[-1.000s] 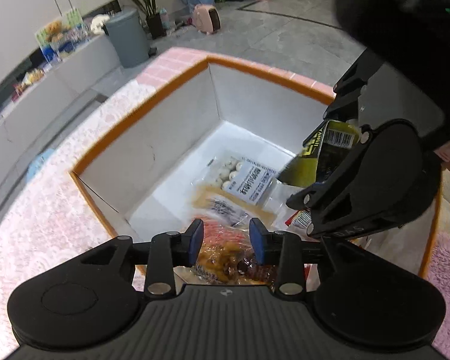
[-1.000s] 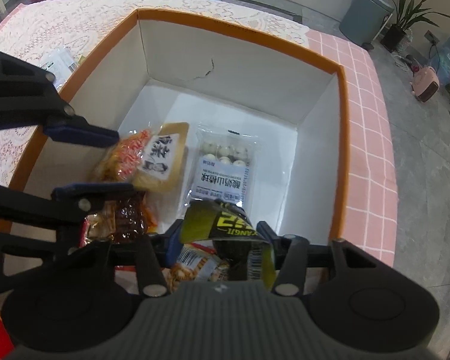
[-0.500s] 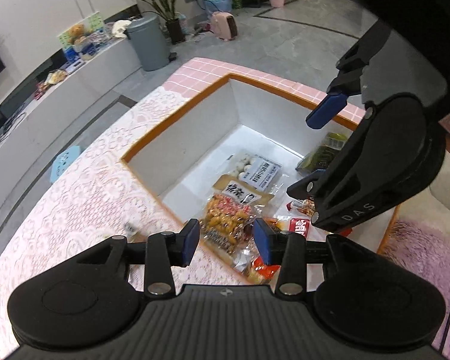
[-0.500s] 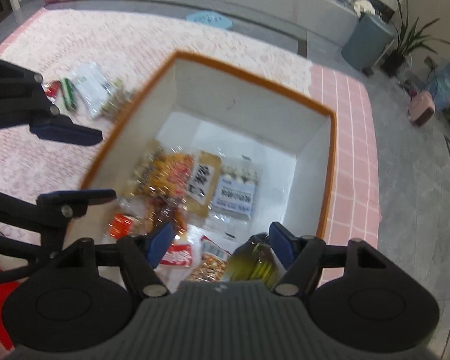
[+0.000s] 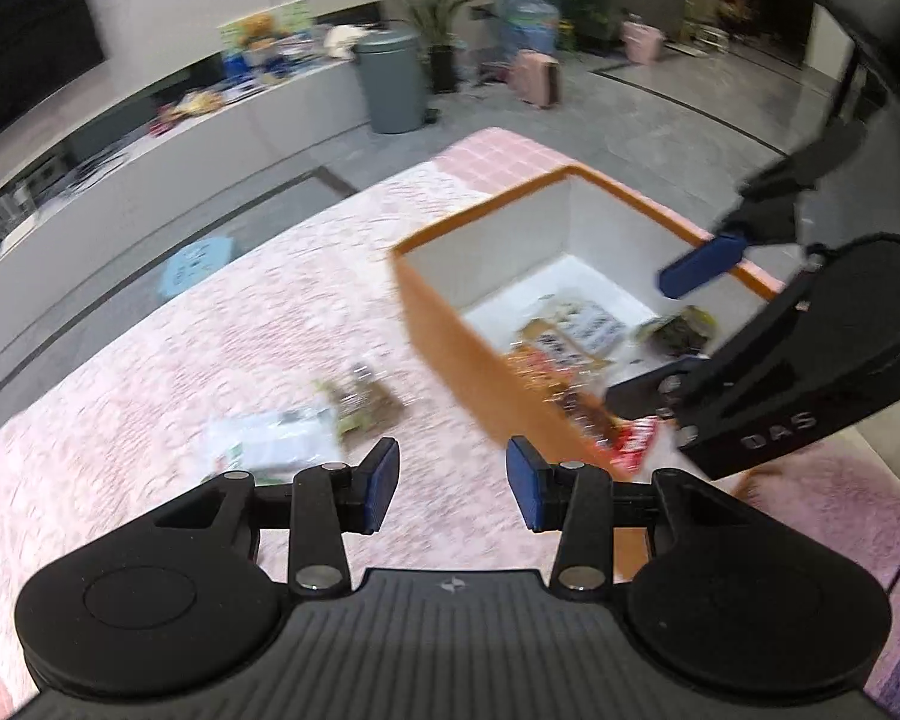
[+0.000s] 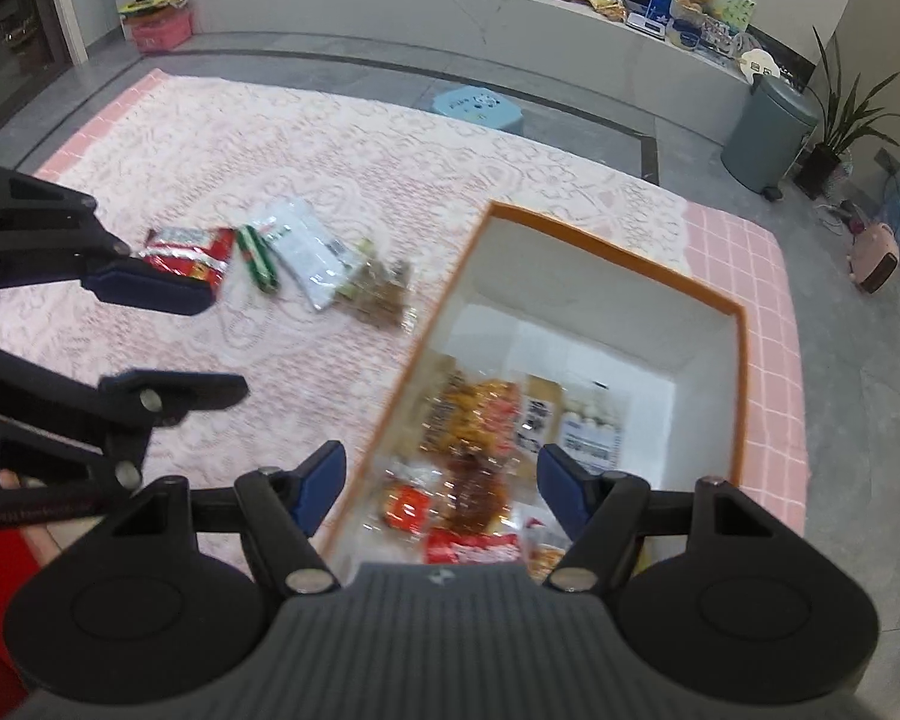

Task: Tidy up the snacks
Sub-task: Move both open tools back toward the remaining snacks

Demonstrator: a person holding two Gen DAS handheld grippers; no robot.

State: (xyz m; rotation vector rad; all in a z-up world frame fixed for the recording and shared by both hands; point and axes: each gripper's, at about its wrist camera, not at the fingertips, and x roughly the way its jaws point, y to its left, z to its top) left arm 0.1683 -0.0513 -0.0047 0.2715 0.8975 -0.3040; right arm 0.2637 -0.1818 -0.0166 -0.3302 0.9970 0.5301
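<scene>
Orange-rimmed box taken as landmark; it stands on the pink lace cloth covering the desk. Left hand-held gripper is above the cloth just outside the box's near wall, blue pads apart, nothing between them. Right hand-held gripper hangs over the box's near end, pads well apart and empty; packets in the box show through the gap. Inside the box, on its white floor: an orange-red packet, a tan packet with dark characters beside it, a clear packet of pale round pieces with a white label further toward the far wall, a dark reddish packet and small red packets at the near end. In the left wrist view a dark green packet also lies in the box, by the right hand-held gripper's body. Outside the box, on the cloth to its left in the right wrist view: a brownish clear packet nearest the box wall, then a white packet, a green stick-shaped item, and a red packet furthest out, partly behind the left hand-held gripper's pad. Both views are motion-blurred, so print on the packets is unreadable. Far beyond the box: a grey bin and a potted plant on the floor.
</scene>
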